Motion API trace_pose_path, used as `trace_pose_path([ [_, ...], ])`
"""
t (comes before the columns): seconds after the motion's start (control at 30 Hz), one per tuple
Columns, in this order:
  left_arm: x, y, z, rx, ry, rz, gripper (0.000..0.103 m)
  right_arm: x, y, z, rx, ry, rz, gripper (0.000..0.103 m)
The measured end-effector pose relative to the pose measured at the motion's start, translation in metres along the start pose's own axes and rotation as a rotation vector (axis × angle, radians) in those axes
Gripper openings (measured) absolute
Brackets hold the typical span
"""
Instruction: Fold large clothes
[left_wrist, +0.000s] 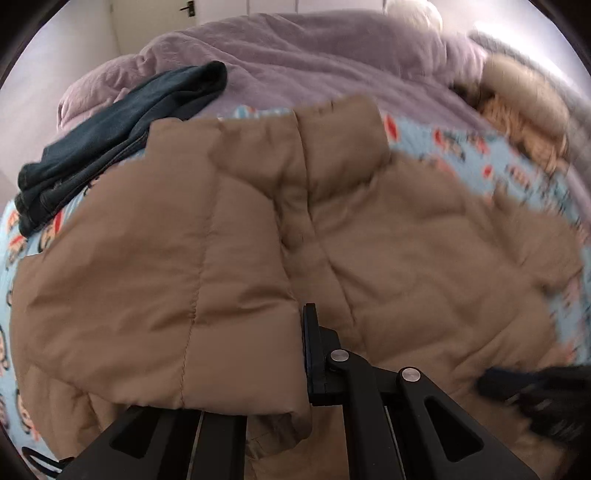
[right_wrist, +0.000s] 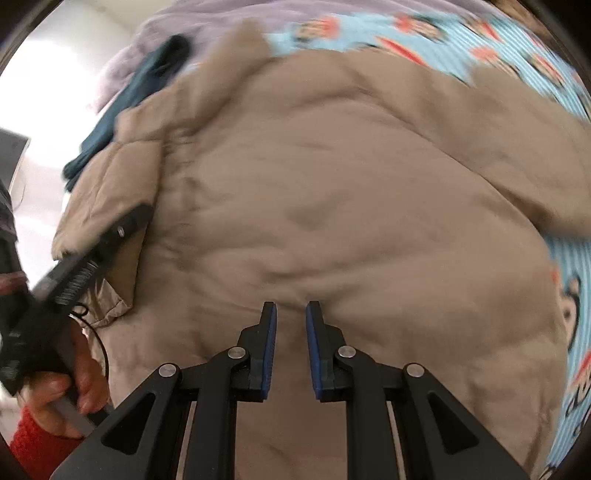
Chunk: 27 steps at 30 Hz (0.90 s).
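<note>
Bedsheet (left_wrist: 480, 147): folded jeans (left_wrist: 122, 136) beside jacket (left_wrist: 406, 251).

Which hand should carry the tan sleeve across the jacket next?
Left: the left gripper is shut on the sleeve, while the right gripper hangs empty over the jacket body.

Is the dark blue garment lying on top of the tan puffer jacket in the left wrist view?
No, the dark blue garment lies beside the tan puffer jacket, on the bedding past its left shoulder, not on top of it.
</note>
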<state>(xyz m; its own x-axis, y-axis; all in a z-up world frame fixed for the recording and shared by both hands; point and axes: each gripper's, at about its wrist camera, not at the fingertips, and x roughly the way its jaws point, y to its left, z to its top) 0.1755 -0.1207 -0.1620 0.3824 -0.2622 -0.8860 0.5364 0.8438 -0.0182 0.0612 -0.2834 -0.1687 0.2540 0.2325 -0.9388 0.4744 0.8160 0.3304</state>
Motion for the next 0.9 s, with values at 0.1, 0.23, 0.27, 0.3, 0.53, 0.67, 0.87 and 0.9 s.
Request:
trace_pose_path([
  [0.1,-0.008,-0.004,-0.008,0.026,0.008,0.018,0.079,0.004,-0.005,-0.002,0.008,-0.008,0.024,0.018],
  [0.23,-0.035,-0.004,-0.02,0.051,-0.048,0.054,0.103,0.0,-0.006,-0.003,0.011,-0.005,0.023,0.019],
  [0.27,-0.042,-0.001,-0.022,0.053,-0.042,0.043,0.103,-0.003,-0.005,-0.002,0.002,-0.006,0.014,0.019],
  [0.3,-0.054,0.005,-0.026,0.04,-0.056,0.035,0.103,-0.004,0.0,-0.001,-0.02,-0.009,-0.002,0.02],
  [0.53,-0.101,0.119,-0.053,-0.281,-0.138,0.211,0.103,-0.038,0.091,-0.01,-0.358,-0.152,-0.052,0.082],
  [0.67,-0.076,0.181,-0.086,-0.441,-0.031,0.328,0.103,-0.021,0.178,-0.028,-0.681,-0.21,-0.097,0.082],
  [0.87,-0.046,0.186,-0.11,-0.428,-0.006,0.343,0.103,0.045,0.253,-0.04,-0.978,-0.322,-0.34,0.082],
  [0.9,-0.045,0.184,-0.109,-0.425,-0.009,0.346,0.103,0.05,0.253,-0.031,-0.955,-0.332,-0.36,0.081],
])
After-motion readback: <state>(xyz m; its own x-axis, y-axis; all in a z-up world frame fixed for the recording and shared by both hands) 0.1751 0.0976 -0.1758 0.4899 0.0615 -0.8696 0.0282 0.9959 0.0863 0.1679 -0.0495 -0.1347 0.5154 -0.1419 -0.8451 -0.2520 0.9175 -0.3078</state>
